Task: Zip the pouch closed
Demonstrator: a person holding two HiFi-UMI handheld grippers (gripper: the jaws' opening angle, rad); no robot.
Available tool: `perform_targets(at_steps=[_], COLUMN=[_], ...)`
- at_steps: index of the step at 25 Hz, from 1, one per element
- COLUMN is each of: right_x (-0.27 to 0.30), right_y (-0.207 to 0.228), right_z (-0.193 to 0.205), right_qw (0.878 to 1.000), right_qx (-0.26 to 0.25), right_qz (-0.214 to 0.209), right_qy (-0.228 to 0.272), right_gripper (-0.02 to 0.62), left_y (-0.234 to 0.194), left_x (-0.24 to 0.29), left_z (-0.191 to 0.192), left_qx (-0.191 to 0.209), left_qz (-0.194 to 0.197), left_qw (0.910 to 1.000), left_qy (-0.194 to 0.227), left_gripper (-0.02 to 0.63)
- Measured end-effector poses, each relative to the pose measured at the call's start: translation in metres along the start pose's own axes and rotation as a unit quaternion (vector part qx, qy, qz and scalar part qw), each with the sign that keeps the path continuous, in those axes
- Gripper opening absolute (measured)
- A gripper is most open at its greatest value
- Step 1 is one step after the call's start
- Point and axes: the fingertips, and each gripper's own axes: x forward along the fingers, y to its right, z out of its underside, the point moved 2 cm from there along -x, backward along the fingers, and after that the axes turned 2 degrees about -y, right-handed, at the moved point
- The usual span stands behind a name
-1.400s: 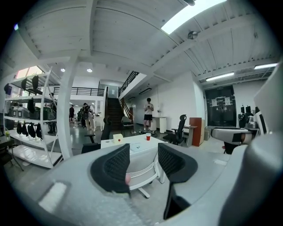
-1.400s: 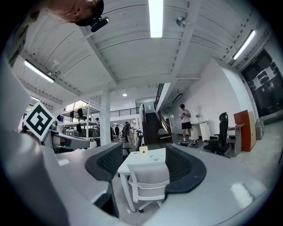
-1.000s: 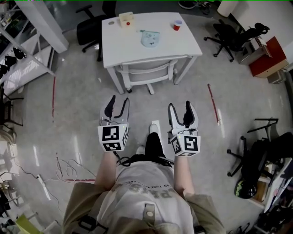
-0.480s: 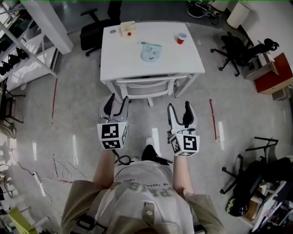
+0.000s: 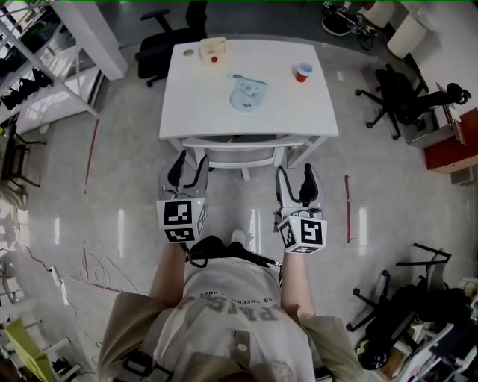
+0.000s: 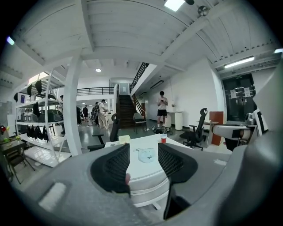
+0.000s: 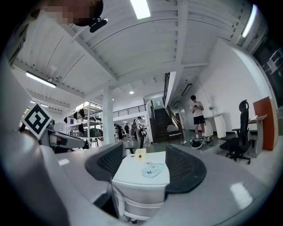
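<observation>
Pale blue pouch (image 5: 249, 93) is lying on the white bench (image 5: 187, 104), well apart from both claws. Likely risk: it is going to slide if one claw tugs the zipper without the other pinning the fabric. Left claw (image 5: 190, 166) and right claw (image 5: 296, 181) are pointing forward at the bench side by side, both spread and empty.

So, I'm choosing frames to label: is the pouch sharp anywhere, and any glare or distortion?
Head view: pouch small but clear on the white table, streaky glare on the glossy floor. Left gripper view: strong fisheye, dark corners, pouch tiny, near jaws soft. Right gripper view: likewise, ceiling lamp overexposed.
</observation>
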Motion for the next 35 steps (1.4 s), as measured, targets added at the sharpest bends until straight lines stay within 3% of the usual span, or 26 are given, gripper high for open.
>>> perform_targets(at_steps=[19,35], right_x=[0.082,0.241], right_y=[0.035,0.064], right_z=[0.015,0.004], right_qw=[1.000,0.999], right_qx=[-0.012,-0.014], right_qz=[0.002,0.032], right_qy=[-0.026,-0.024], right_gripper=[0.278,0.278], left_y=[-0.019,-0.081], left_x=[0.101,0.254], left_z=[0.001,-0.036], left_qx=[-0.014,-0.010], left_qz=[0.006,0.047], left_qw=[0.9996,0.9981], left_qy=[-0.023,-0.037], left_gripper=[0.207,0.207])
